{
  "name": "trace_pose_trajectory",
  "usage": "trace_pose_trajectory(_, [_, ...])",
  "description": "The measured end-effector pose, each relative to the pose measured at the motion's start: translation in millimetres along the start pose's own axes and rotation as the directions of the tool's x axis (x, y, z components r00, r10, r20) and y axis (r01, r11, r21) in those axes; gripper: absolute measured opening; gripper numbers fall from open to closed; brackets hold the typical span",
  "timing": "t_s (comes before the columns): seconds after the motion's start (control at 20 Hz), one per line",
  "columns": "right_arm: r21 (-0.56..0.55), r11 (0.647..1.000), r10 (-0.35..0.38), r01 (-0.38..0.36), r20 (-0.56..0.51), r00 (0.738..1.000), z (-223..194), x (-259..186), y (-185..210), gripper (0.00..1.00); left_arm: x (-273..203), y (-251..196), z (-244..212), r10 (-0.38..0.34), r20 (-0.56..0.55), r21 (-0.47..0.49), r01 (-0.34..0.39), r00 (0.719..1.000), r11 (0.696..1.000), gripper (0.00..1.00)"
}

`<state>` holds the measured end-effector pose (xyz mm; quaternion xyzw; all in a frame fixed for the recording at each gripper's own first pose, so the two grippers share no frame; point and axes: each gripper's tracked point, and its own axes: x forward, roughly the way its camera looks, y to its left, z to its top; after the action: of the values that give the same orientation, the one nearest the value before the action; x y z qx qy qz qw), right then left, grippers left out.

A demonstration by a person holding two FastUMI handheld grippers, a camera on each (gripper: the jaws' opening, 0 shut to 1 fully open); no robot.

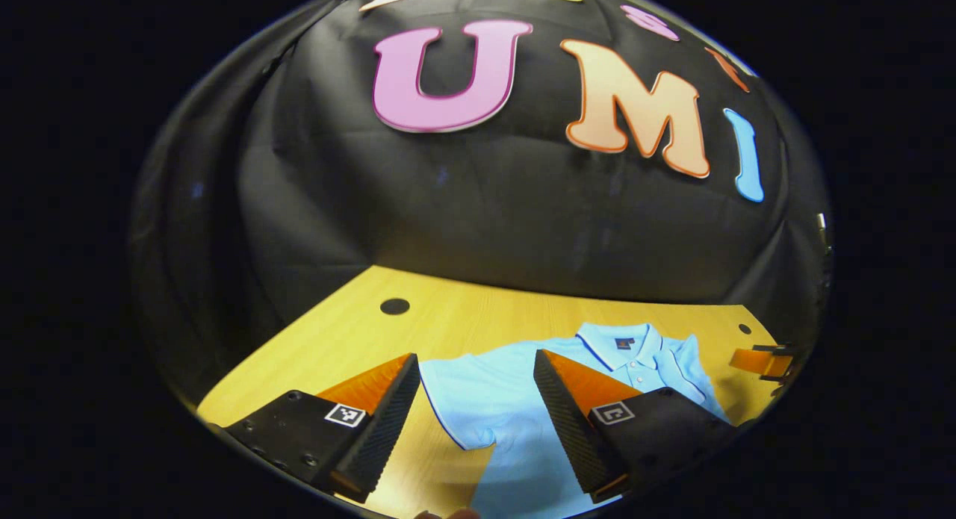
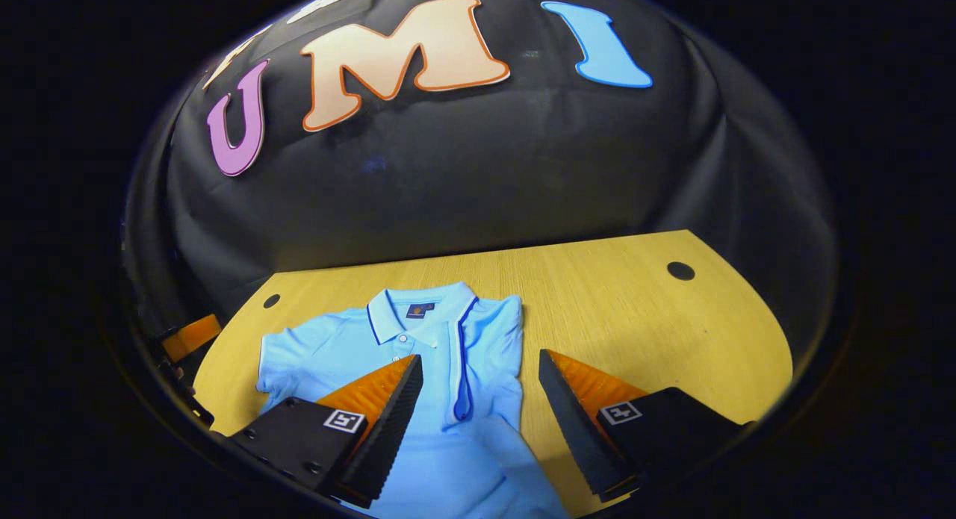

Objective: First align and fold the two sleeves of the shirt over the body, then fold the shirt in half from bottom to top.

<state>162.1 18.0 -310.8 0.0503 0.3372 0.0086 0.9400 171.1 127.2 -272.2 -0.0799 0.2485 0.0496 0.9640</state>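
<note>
Hovering above the desk [image 1: 358,332], the left tool [image 1: 476,370] has its fingers spread wide with nothing between them, over the spread-out sleeve [image 1: 463,403] of the light blue polo shirt [image 1: 523,414]. The right tool [image 2: 480,370] is likewise released and empty, above the shirt's other side, where the sleeve [image 2: 489,355] already lies folded over the body. The shirt lies flat on the wooden desk, collar [image 2: 418,314] toward the black cloth wall [image 2: 478,175]. The other tool [image 1: 762,361] shows at the left gripper view's right edge.
</note>
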Motion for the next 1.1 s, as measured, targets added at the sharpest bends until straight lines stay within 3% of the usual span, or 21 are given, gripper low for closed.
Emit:
trace_pose_trajectory(0.05, [-0.011,1.0,-0.011,0.011,0.006,1.0,0,-6,-6,0.94,10,3,-10,0.009,-0.025,-0.009,-0.01,1.0,1.0,0.93])
trace_pose_trajectory(0.15, [-0.044,0.998,-0.042,0.042,0.002,0.999,-4,-17,-25,0.98,28,12,-22,0.038,-0.054,0.0,-0.038,0.998,0.999,0.95])
trace_pose_trajectory(0.3, [-0.037,0.997,-0.073,0.072,-0.011,0.997,-10,-26,-43,0.94,49,16,-41,0.057,-0.098,0.03,-0.054,0.994,0.998,0.95])
trace_pose_trajectory(0.35, [-0.029,0.996,-0.084,0.083,-0.013,0.996,-12,-29,-48,0.98,54,16,-50,0.058,-0.124,0.038,-0.053,0.991,0.998,0.94])
trace_pose_trajectory(0.5, [-0.031,0.994,-0.101,0.101,-0.006,0.995,-12,-37,-60,0.94,64,15,-66,0.057,-0.175,0.038,-0.051,0.983,0.998,0.95])
trace_pose_trajectory(0.75, [-0.041,0.993,-0.113,0.113,0.012,0.994,-9,-50,-70,0.98,67,14,-91,0.074,-0.238,0.022,-0.071,0.969,0.997,0.95])
trace_pose_trajectory(0.9, [-0.034,0.992,-0.121,0.121,0.007,0.993,-13,-55,-76,0.98,69,19,-89,0.092,-0.22,0.029,-0.088,0.971,0.996,0.92])
trace_pose_trajectory(1.0, [-0.019,0.991,-0.13,0.13,-0.007,0.991,-20,-58,-81,0.98,72,15,-86,0.067,-0.208,0.031,-0.062,0.976,0.998,0.83])
trace_pose_trajectory(1.1, [-0.006,0.991,-0.13,0.13,-0.015,0.991,-26,-61,-84,0.94,74,0,-84,-0.005,-0.202,0.015,0.008,0.979,1.0,0.48])
